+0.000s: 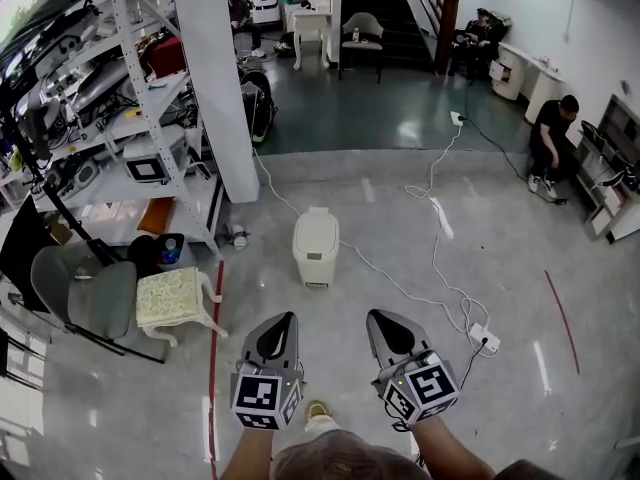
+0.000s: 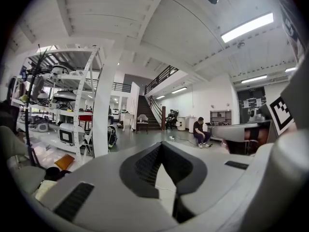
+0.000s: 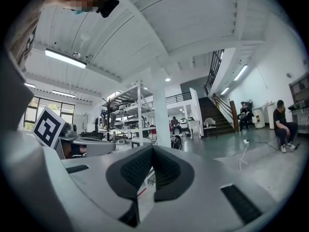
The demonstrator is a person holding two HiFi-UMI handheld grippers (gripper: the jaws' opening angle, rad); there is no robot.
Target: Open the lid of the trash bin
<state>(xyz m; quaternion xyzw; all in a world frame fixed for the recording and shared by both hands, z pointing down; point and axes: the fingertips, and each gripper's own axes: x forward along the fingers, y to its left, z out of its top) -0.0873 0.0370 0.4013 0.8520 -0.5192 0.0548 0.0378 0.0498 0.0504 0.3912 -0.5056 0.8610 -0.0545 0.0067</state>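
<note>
The white trash bin (image 1: 315, 246) stands on the shiny floor ahead of me, upright, its lid down. My left gripper (image 1: 288, 318) and right gripper (image 1: 376, 315) are held side by side near the bottom of the head view, well short of the bin and not touching it. Both point towards it with jaws closed tip to tip and nothing between them. In the left gripper view the left gripper's (image 2: 161, 146) dark pads meet at the tip. The right gripper (image 3: 152, 149) looks the same in its own view. Neither gripper view shows the bin.
A white pillar (image 1: 215, 78) and a metal shelf rack (image 1: 130, 118) stand left of the bin. A grey chair (image 1: 85, 293) and cream stool (image 1: 175, 296) sit nearer left. A white cable (image 1: 435, 258) runs to a power strip (image 1: 484, 339). A person (image 1: 550, 138) crouches far right.
</note>
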